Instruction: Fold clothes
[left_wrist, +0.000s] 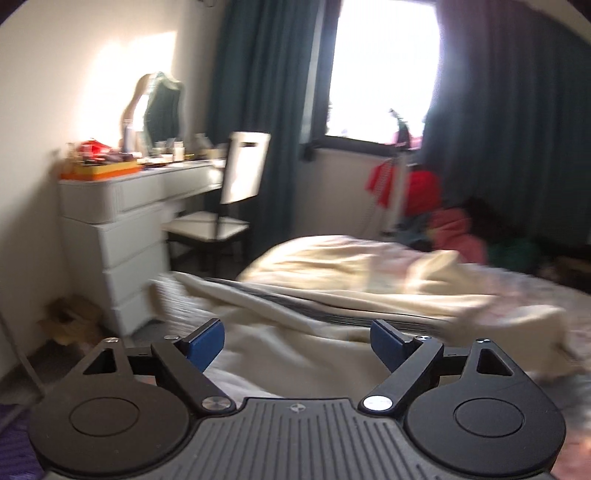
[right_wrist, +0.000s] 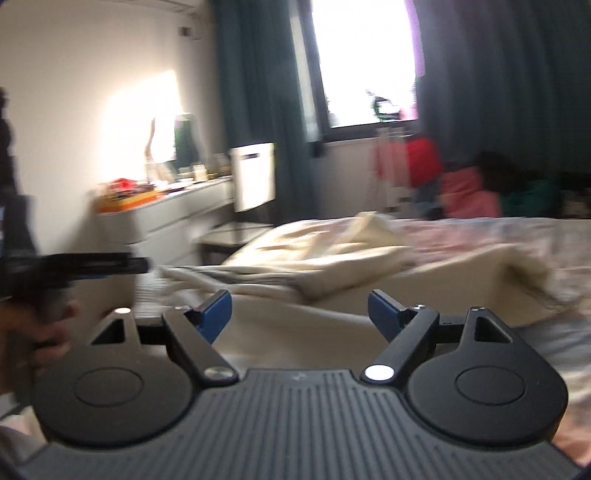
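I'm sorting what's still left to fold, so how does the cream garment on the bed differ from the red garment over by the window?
The cream garment lies rumpled across the bed, near the open left gripper; the red garment sits higher, at a white rack below the window. The cream one spreads wide and pale; the red one looks compact and vivid. Neither is folded.

- white dresser against left wall, cluttered top, orange box on it
- mirror standing on dresser
- white chair just beside it
- dark teal curtains flanking bright window
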